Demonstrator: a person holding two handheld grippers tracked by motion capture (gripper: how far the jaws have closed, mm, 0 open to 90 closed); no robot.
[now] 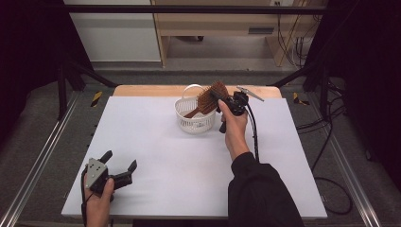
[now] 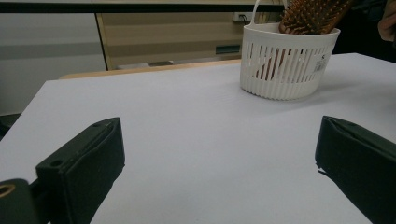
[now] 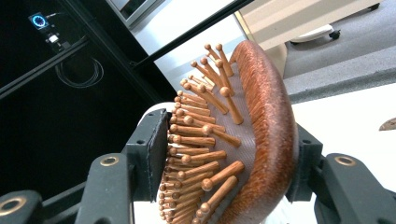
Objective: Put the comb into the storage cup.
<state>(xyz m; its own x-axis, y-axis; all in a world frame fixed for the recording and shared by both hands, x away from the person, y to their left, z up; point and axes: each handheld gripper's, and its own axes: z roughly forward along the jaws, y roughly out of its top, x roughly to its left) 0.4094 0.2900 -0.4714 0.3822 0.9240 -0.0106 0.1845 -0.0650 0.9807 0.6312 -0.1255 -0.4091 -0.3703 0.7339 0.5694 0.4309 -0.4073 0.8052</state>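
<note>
White tabletop (image 1: 156,156): my right gripper (image 1: 222,100) pinches the brown wooden paddle hairbrush (image 1: 210,98) by its head, handle already inside the white slatted plastic basket (image 1: 193,122). Letting go remains, I judge. My left gripper (image 1: 118,170) rests spread, empty.

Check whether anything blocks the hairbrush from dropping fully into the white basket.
Nothing visible does. The right gripper holds the wooden hairbrush by its head, handle already down inside the white slotted basket; no other thing shows inside the basket.
</note>
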